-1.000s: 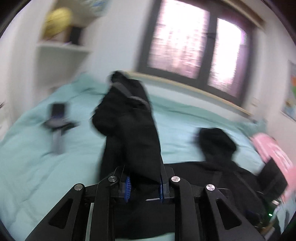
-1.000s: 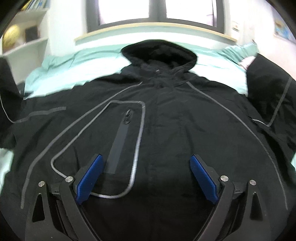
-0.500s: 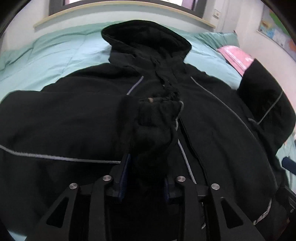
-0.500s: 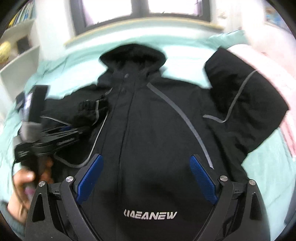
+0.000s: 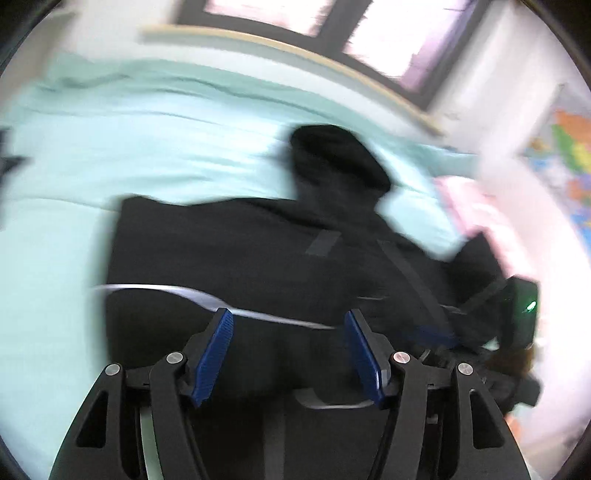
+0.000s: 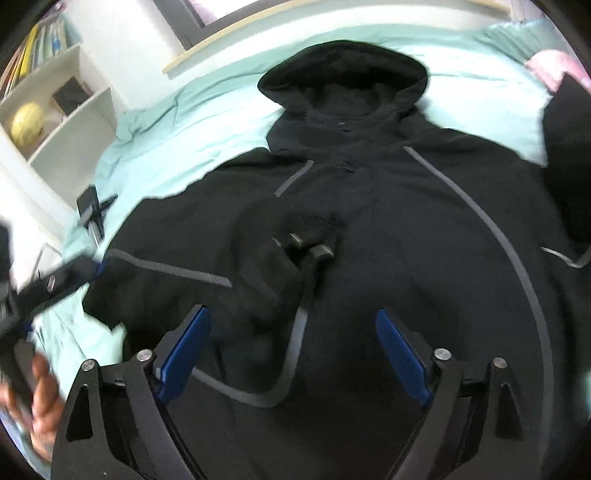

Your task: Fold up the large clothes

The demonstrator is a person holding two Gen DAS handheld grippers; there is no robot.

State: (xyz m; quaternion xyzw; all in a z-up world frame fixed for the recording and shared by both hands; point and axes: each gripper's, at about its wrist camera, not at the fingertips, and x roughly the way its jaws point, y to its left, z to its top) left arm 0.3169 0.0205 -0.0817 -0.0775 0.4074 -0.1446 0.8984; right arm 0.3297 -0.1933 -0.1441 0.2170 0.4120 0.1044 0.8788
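- Bed: covered by a mint-green sheet; it filled the scene below a dark-framed window and bore the garment.
- Black hooded jacket: lay front-up across the bed, hood toward the window; grey piping curved over the chest; one sleeve was folded inward across the front, its cuff resting near the centre line; the other sleeve lay out toward the right edge of the right wrist view.
- White shelf unit: stood beside the bed; it held a yellow ball.
- Right gripper: hovered over the jacket's lower front; its jaws stood wide and were closing, with no cloth pinched between the blue pads.
- Left gripper: hovered over the folded sleeve, view blurred; its jaws were opening, the pads clear of the fabric.
- Hand: gripped the left tool's handle at the lower left of the right wrist view.
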